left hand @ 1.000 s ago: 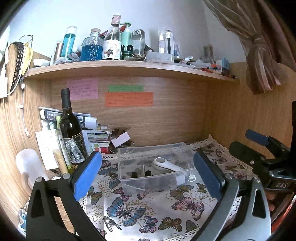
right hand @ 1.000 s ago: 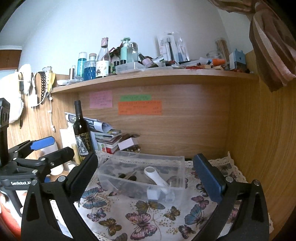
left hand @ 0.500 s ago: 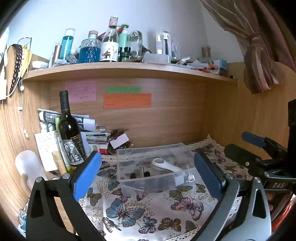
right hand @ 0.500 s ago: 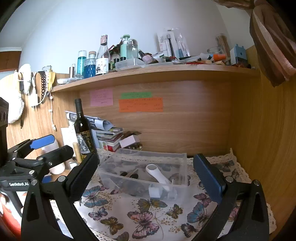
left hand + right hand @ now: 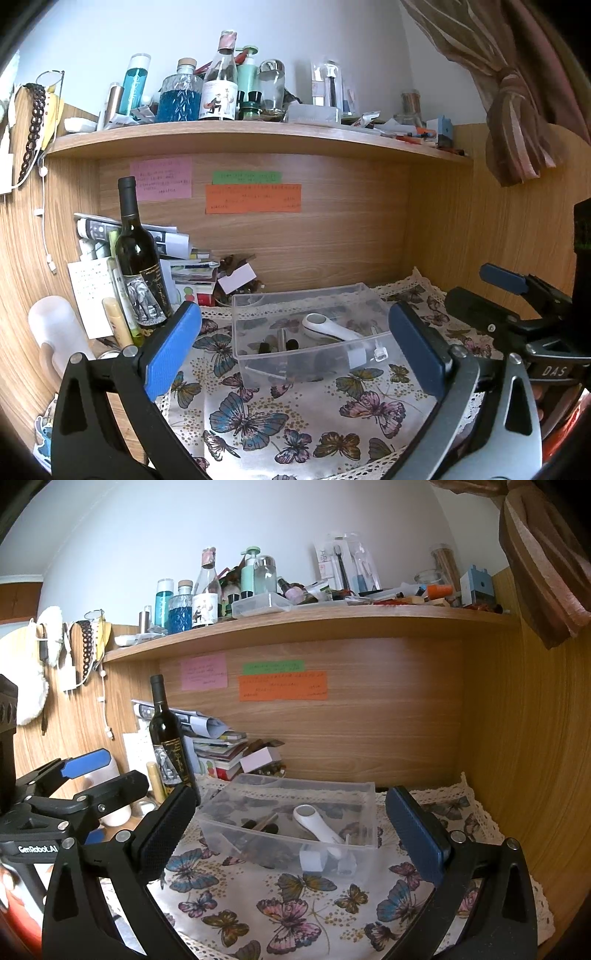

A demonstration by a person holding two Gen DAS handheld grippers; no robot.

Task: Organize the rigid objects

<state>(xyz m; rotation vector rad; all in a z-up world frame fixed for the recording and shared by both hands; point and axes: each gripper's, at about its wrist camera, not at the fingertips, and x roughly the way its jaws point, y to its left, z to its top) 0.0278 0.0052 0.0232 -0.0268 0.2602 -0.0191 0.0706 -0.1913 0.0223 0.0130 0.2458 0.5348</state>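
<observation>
Both your left gripper [image 5: 295, 347] and right gripper [image 5: 291, 827] hang spread and empty, framing the clear bin [image 5: 314, 354] at 12 o'clock, white handled tool [image 5: 328, 328] inside, ready for the next pick.

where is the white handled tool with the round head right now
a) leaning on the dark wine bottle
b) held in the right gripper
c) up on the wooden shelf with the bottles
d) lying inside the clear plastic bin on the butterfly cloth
d: the white handled tool with the round head lies inside the clear plastic bin on the butterfly cloth, while the right gripper is open and holds nothing.
</observation>
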